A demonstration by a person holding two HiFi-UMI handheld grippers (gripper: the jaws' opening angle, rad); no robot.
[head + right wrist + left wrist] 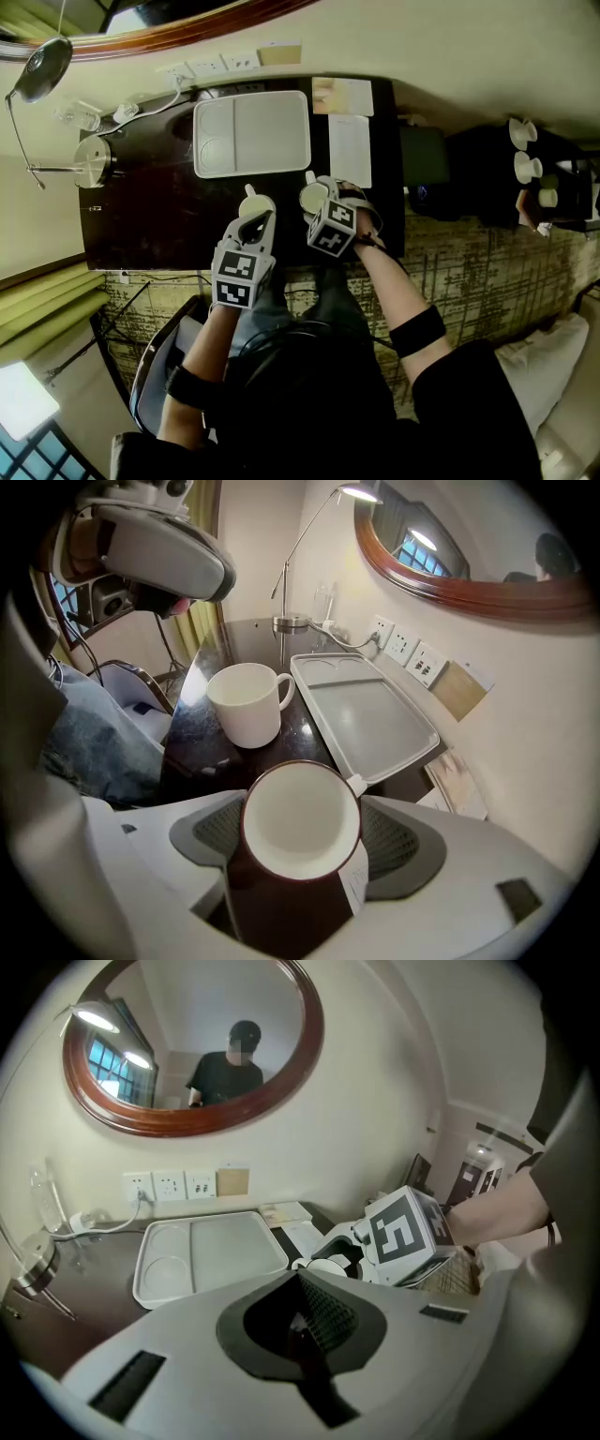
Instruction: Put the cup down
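Right gripper was clamped on the brown, white-lined cup, mouth toward the camera, over the dark table. A white mug stood near; a white tray lay beyond. Left gripper had its jaws together, empty.

light: dim indoor | glare: on dark desk | edges: fisheye, vignetted

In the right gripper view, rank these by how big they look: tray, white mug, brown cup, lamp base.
1. brown cup, which looks largest, but it sits nearest the camera, so its lead over the tray is unsure
2. tray
3. white mug
4. lamp base
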